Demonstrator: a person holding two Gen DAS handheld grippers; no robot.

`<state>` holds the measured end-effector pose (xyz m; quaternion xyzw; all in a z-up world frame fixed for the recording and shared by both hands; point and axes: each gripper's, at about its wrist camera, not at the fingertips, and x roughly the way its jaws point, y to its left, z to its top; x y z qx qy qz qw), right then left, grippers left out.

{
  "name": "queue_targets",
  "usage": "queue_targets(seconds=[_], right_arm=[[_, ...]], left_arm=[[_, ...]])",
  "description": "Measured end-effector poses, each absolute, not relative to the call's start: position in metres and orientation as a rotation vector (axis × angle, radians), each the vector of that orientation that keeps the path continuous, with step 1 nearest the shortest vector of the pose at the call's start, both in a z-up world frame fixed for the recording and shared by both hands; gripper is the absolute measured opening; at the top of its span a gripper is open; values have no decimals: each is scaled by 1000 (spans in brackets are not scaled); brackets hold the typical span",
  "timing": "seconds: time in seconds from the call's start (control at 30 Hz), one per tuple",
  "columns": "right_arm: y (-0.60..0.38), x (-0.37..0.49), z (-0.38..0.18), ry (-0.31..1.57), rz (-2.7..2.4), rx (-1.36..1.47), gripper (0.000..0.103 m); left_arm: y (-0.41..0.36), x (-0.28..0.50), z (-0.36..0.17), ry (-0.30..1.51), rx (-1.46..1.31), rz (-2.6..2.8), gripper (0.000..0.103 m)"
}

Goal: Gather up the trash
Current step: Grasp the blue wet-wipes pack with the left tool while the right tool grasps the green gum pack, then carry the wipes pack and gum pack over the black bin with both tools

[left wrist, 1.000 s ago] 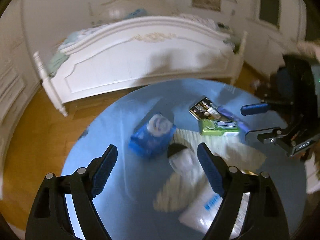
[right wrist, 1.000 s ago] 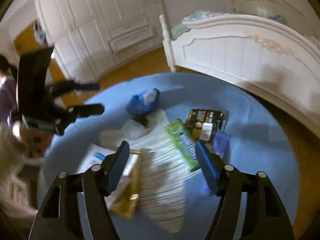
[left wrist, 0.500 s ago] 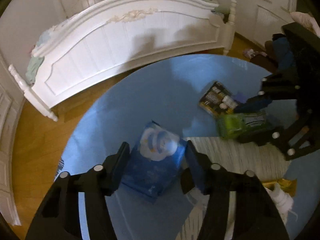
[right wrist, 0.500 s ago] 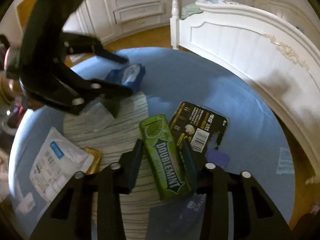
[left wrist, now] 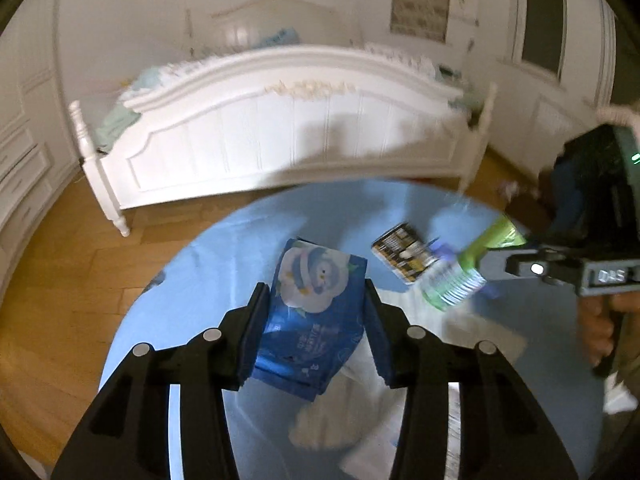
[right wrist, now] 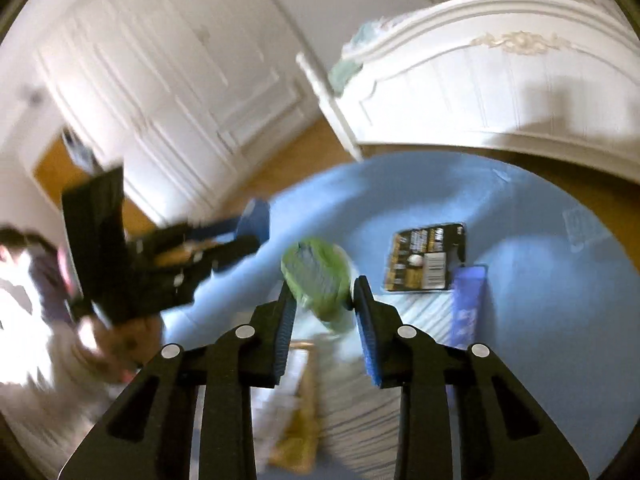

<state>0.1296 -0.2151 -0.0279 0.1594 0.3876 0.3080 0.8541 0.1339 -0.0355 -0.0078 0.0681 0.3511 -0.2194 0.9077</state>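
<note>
Fingers (left wrist: 256,320) — one blue packet (left wrist: 316,312)

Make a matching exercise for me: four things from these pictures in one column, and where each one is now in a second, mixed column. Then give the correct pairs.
Things:
1. blue tissue pack
2. green gum pack
3. black battery card
4. white bed

Places:
A. lying flat on the blue mat
B. between the left gripper fingers
C. on the wooden floor behind the mat
D. between the right gripper fingers

Pairs: 1-B, 2-D, 3-A, 4-C
</note>
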Motion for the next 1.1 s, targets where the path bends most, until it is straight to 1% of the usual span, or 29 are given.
queue_targets(seconds=[0.03,0.13,0.33,0.47,0.63,0.9,1.1], right_arm=[[-214,124,-22,797,645,345,24],[-208,108,-9,758,647,356,24],[-190,88,8,744,664,372,23],[-156,72,25,740,713,340,23],[-97,58,39,750,797,272,23],[22,47,26,843,930,159,23],[103,47,-2,935,985,75,23]], left_arm=[[-31,122,-2,706,121,-451,45],[-16,88,11,674,63,-435,45],[34,36,17,635,-66,-346,46],[73,2,13,619,-145,-268,46],[118,-27,5,609,-181,-171,46],[195,-60,-8,589,-262,-18,46],[232,-69,-32,614,-335,33,46]])
